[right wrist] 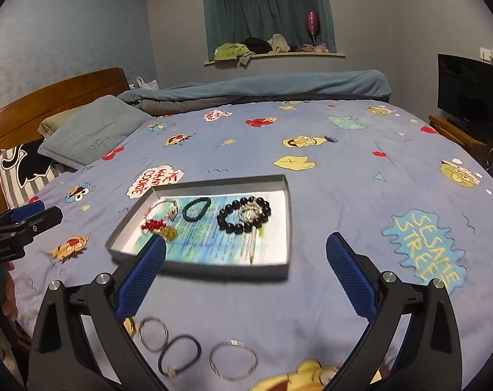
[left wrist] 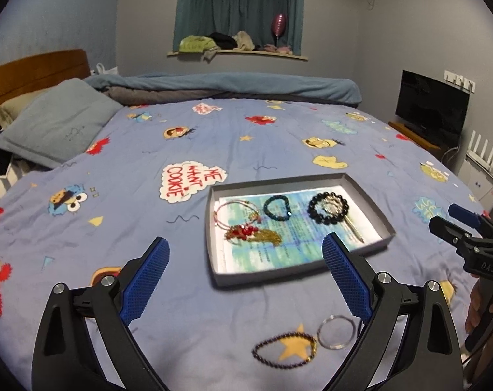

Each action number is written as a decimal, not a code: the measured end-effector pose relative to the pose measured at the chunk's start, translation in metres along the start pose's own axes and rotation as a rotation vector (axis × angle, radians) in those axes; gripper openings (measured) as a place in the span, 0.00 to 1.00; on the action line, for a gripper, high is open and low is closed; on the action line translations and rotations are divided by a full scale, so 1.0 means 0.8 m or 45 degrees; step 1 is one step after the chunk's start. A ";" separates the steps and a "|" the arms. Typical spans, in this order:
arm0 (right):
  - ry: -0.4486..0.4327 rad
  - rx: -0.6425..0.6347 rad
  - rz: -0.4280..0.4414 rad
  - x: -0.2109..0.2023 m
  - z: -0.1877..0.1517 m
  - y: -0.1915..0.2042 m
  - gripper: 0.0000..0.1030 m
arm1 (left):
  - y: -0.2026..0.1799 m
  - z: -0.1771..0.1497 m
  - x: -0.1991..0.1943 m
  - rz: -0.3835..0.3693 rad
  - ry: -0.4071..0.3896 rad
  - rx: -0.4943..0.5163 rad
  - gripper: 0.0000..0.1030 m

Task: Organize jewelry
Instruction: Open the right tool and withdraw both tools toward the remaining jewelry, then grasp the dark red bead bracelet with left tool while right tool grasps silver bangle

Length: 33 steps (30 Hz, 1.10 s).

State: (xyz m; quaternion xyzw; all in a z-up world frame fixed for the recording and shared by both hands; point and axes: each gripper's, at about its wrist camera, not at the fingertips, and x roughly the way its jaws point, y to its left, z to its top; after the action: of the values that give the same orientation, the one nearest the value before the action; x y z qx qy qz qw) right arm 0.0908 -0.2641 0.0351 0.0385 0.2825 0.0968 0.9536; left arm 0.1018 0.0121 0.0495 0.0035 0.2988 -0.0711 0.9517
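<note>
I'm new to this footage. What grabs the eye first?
The shallow grey tray mid-bed, holding a black bead bracelet, a teal bracelet and a red-and-gold piece. Nearer the cameras, loose bangles lie on the cartoon bedspread. Both the left gripper and the right gripper are open.

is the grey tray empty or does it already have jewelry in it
Not empty: the tray holds a black bead bracelet, a teal bracelet and others.

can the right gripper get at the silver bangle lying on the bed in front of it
Probably yes: the right gripper is open and empty, and the silver bangle lies flat on the bedspread just below it, nothing covering it.
</note>
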 end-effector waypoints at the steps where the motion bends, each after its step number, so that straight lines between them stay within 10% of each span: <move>1: 0.000 0.000 0.000 -0.004 -0.006 -0.001 0.94 | -0.003 -0.004 -0.002 0.000 -0.001 0.008 0.92; 21: 0.118 -0.029 -0.045 -0.003 -0.131 -0.005 0.95 | 0.002 -0.142 0.029 0.019 0.169 0.014 0.92; 33: 0.161 -0.139 -0.049 0.026 -0.164 0.008 0.94 | 0.000 -0.154 0.048 -0.002 0.128 0.033 0.91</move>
State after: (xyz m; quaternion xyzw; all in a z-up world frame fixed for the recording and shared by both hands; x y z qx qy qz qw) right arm 0.0352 -0.2513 -0.0850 -0.0253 0.3369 0.0959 0.9363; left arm 0.0630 0.0130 -0.0733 0.0192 0.3454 -0.0753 0.9352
